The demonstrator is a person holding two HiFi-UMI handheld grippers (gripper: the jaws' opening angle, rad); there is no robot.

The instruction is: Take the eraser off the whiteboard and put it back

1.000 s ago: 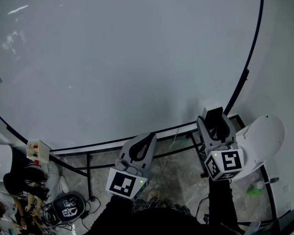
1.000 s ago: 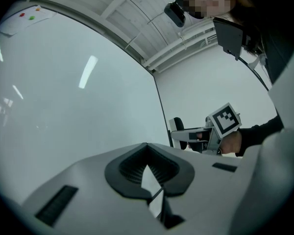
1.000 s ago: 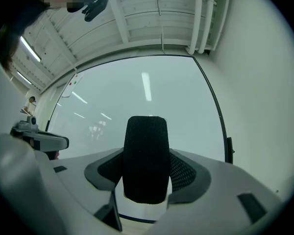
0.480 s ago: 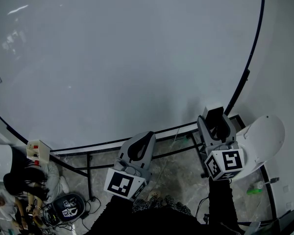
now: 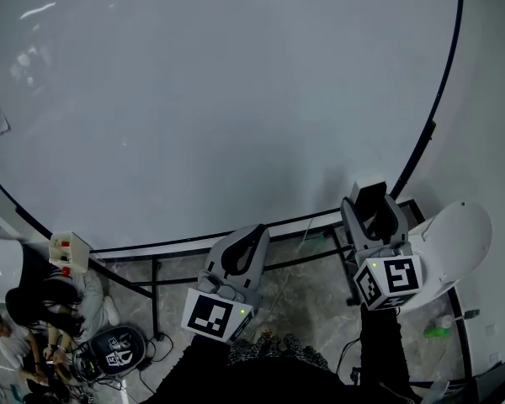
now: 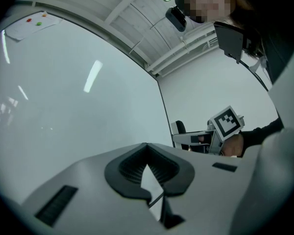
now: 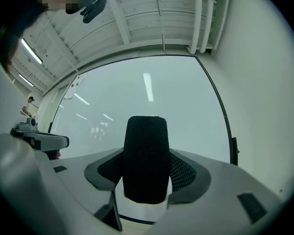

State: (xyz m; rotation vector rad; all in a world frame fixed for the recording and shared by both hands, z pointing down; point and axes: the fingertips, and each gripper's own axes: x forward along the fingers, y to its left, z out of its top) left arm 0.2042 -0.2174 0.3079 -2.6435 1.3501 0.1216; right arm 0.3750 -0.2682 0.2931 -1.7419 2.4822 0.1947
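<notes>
Grippers are held low in front of the big whiteboard [image 5: 219,99]. To the left, the left gripper [image 5: 251,241] is closed up tight, with nothing in it. To the right, the black eraser [image 7: 146,155] is squeezed in the right gripper [image 5: 370,209], near the board's bottom edge.

Over at eight o'clock: small white box [image 5: 69,251] with red bits. Just below, seated person [image 5: 42,297] beside a round black device [image 5: 116,350] on the grey marble floor [image 5: 303,297]. At four o'clock, big white rounded shell [image 5: 454,247], small green object [image 5: 442,321] near it.
</notes>
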